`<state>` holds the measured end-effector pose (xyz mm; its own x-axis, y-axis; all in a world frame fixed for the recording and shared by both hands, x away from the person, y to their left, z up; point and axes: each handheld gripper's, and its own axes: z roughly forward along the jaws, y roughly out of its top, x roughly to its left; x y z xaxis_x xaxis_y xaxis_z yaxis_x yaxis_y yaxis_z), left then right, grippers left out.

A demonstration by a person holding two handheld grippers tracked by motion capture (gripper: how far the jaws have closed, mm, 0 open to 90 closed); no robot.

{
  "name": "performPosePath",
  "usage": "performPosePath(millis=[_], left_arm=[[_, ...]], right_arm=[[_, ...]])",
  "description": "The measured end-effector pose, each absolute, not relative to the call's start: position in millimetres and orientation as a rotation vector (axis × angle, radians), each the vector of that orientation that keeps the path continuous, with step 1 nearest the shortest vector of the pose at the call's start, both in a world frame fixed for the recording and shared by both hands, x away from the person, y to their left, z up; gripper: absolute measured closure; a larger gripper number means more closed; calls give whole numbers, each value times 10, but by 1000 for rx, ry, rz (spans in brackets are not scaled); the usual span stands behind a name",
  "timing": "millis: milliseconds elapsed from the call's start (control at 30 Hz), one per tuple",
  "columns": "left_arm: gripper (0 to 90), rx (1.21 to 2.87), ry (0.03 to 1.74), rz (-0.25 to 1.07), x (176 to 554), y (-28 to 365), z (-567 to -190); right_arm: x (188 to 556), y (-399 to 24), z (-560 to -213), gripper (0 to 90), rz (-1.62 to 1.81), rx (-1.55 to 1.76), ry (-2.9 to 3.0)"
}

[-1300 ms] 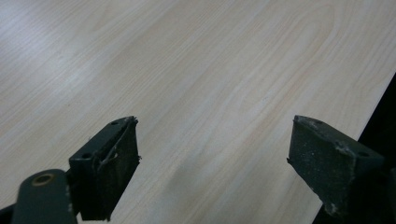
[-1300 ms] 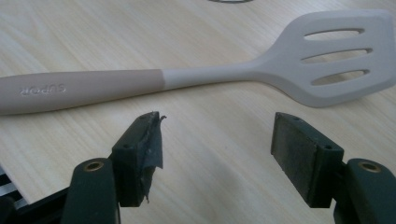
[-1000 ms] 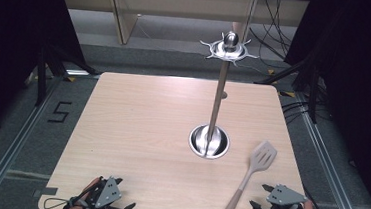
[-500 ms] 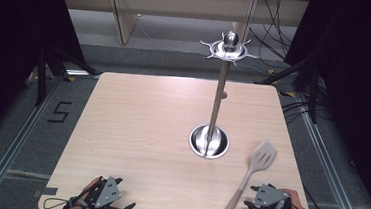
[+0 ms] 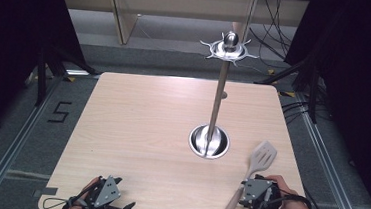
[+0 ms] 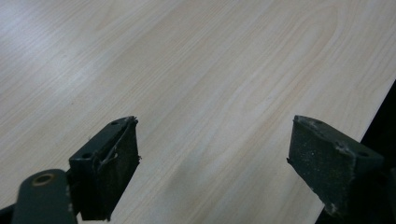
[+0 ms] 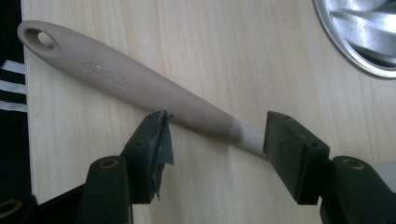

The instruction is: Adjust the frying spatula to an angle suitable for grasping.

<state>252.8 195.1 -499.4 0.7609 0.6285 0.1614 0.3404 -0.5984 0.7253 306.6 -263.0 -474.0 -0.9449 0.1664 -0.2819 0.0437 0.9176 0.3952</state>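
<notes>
The step in hand looks like the approach for a grasp: the right hand-held gripper [image 7: 215, 140] stands over the slotted spatula [image 5: 248, 177], which lies flat on the bench [image 5: 141, 131] near its right front corner, head toward the stand. In the right gripper view the beige handle [image 7: 130, 79] runs across between the two jaws, where it meets the paler neck; the jaws are spread and have just been opening, and the pads do not press on the handle yet (one pad seems just beside it).

The next move, I judge, calls for closing squarely on the handle, then lifting it toward the utensil stand [image 5: 220, 87], whose hooks at the top are free.

The round steel base dish [image 5: 209, 141] of the stand holds only the pole.

The left hand-held gripper [image 6: 210, 154] rests spread over bare wood, holding nothing.
</notes>
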Motion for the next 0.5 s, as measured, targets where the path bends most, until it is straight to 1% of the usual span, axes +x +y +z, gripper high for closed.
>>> performPosePath(millis=[67, 200, 267, 333, 367, 500], left_arm=[[153, 2262, 720, 541, 2529, 1950, -4992], [153, 2249, 716, 530, 2527, 1945, -5001], [153, 2243, 720, 521, 2523, 1941, -5006], [153, 2275, 710, 529, 2528, 1953, -4987], [153, 2273, 708, 542, 2532, 1952, -4990], [153, 2253, 719, 529, 2527, 1945, -4998]], right_arm=[[3080, -2624, -4751, 400, 546, 122, 2772], [3109, -2600, -4781, 361, 518, 65, 2779], [3110, -2587, -4782, 358, 516, 49, 2810], [3147, -2571, -4783, 351, 502, 16, 2794], [3154, -2563, -4778, 349, 495, 16, 2802], [3215, -2509, -4776, 336, 485, -62, 2841]])
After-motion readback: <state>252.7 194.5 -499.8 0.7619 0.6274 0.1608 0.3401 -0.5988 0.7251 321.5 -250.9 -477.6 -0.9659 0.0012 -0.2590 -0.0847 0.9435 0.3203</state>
